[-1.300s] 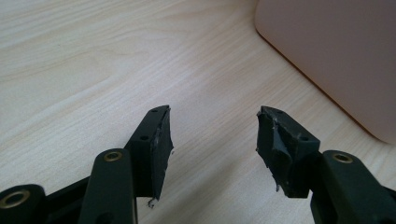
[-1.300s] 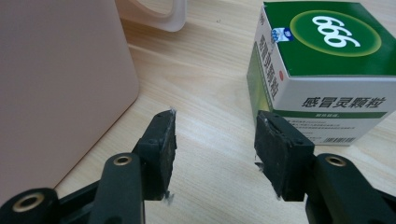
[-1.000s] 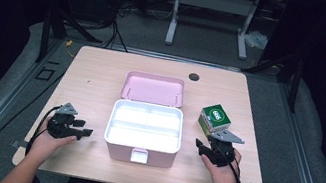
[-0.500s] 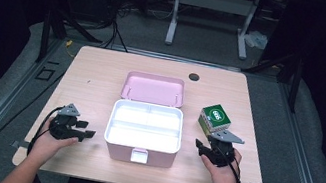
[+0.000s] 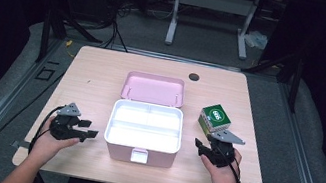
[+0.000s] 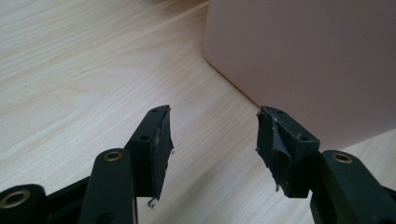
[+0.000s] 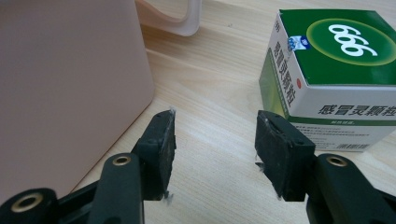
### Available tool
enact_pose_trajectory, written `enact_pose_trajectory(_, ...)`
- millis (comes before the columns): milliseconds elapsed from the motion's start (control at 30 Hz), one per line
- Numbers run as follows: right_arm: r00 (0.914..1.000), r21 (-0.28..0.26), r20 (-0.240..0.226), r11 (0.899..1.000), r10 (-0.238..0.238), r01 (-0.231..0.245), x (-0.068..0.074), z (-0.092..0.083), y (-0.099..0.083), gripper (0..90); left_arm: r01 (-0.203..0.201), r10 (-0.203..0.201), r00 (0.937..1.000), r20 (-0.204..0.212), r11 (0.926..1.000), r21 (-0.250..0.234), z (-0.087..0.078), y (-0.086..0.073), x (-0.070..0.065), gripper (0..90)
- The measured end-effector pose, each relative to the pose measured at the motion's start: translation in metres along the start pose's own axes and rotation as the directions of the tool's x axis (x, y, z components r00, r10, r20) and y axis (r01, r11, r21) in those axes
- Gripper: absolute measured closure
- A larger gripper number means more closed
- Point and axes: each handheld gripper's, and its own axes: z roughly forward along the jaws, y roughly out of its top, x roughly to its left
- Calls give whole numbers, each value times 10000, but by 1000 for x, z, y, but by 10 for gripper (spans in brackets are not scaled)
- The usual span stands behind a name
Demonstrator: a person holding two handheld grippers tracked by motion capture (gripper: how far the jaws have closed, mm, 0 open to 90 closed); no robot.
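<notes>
A pink box [image 5: 144, 129] with a white two-part inside stands open at the table's middle, its lid [image 5: 154, 89] laid back behind it. A green and white carton [image 5: 214, 118] marked 999 sits to its right. My left gripper [image 5: 91, 134] rests on the table left of the box, open and empty; the box's pink wall [image 6: 303, 60] rises just ahead of its jaws. My right gripper [image 5: 198, 144] lies right of the box, open with nothing between its pads. From it the carton [image 7: 336, 74] shows just ahead on the right and the box's wall [image 7: 70, 84] on the left.
The light wooden table [image 5: 103, 71] has bare room at its left and far side. A small dark round cap [image 5: 194, 76] sits near the far edge. Cables trail from both grippers off the near edge. Dark floor and metal stands lie beyond.
The left gripper has shifted slightly toward the near edge and turned a little. The right gripper, box and carton have not moved.
</notes>
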Motion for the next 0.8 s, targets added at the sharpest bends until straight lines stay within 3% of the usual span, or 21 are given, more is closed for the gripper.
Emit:
enact_pose_trajectory(200,9999,-5,55,10000,-98,98,1,0,1,471,-176,179,9997,167,9997,-162,-12,15,-6,465)
enact_pose_trajectory(533,9999,-67,99,10000,-50,51,1,-1,1,471,-398,421,9989,206,9939,-1029,-33,46,-13,518)
enact_pose_trajectory(800,9999,-66,103,10000,-47,48,2,-2,1,470,-289,314,9992,254,9950,-951,-34,59,-13,539)
